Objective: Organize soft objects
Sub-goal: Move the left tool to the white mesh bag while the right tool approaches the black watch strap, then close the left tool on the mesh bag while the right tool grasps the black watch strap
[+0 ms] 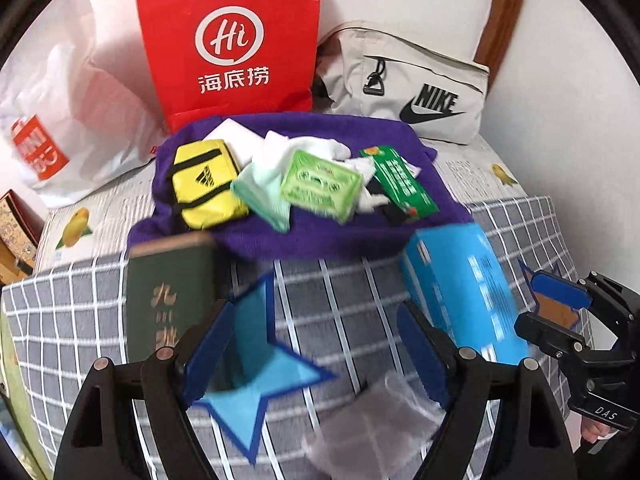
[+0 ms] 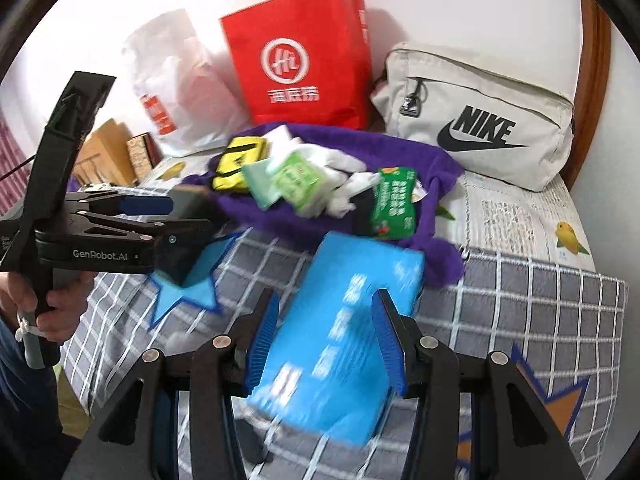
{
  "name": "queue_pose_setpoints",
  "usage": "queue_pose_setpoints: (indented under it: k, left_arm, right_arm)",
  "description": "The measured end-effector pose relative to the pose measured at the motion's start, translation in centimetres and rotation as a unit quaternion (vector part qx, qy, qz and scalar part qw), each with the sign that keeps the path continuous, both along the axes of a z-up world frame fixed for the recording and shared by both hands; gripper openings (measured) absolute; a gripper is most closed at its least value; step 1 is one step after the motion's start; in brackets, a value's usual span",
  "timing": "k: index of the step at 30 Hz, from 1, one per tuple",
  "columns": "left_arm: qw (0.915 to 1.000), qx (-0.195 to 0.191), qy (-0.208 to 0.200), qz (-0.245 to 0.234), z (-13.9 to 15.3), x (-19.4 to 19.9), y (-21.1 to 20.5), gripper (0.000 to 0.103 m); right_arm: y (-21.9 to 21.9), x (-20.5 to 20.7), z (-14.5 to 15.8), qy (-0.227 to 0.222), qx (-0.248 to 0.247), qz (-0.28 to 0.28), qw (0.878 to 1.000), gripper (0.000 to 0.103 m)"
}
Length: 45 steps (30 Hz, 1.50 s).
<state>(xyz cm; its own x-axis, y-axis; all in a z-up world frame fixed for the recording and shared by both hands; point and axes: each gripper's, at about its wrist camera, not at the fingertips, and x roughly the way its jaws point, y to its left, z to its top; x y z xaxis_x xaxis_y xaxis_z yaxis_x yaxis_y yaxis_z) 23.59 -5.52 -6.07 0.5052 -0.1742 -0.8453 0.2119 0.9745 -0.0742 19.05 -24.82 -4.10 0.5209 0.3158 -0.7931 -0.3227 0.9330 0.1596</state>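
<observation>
Right gripper [image 2: 325,344] pinched the blue pack [image 2: 340,340] in its jaws, above the checked bed [image 2: 540,304]. Left gripper [image 1: 316,344] jaws spread, apparently empty; motion blur. Green book [image 1: 168,296] just left of it.

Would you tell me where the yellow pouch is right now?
In the left wrist view, the yellow pouch lies on the purple cloth's left part, beside the mint-green sock.

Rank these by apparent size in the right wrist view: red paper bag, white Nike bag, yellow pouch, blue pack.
1. blue pack, though nearness to the camera enlarges it
2-3. red paper bag and white Nike bag look alike
4. yellow pouch
</observation>
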Motion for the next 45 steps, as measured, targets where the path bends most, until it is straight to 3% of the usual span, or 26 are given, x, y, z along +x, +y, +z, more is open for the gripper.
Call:
queue_pose_setpoints:
  k: [9, 20, 30, 31, 33, 41, 45]
  left_arm:
    - [0.9995, -0.002, -0.027, 0.018, -0.2, -6.4, 1.2, 0.082]
    - [0.9990, 0.008, -0.031, 0.032, -2.8, -11.5, 2.2, 0.082]
    - [0.9993, -0.013, -0.030, 0.020, -4.6, -12.2, 2.5, 0.082]
    - [0.9994, -0.018, -0.026, 0.014, -5.0, -12.1, 2.2, 0.082]
    - [0.9995, -0.024, -0.019, -0.002, -5.8, -11.7, 1.5, 0.082]
    - [0.9990, -0.020, 0.009, -0.037, -9.2, -10.3, -0.9, 0.082]
    - [0.9979, 0.009, -0.005, -0.064, -9.7, -10.3, -2.4, 0.092]
  right_arm:
    - [1.4, -5.9, -0.8, -0.012, -0.013, 0.018, 1.000, 0.048]
    - [2.4, -9.4, -6.1, 0.031, -0.013, 0.039, 0.999, 0.048]
    - [4.8, -8.8, -9.3, 0.037, -0.043, 0.068, 0.996, 0.047]
    - [5.1, -8.8, -9.3, 0.026, -0.052, 0.071, 0.996, 0.044]
    - [5.5, -9.0, -9.4, 0.016, -0.070, 0.079, 0.994, 0.025]
    - [3.7, -10.4, -9.1, 0.028, -0.061, 0.086, 0.994, 0.024]
    - [2.3, -10.7, -9.1, 0.034, -0.056, 0.070, 0.995, 0.033]
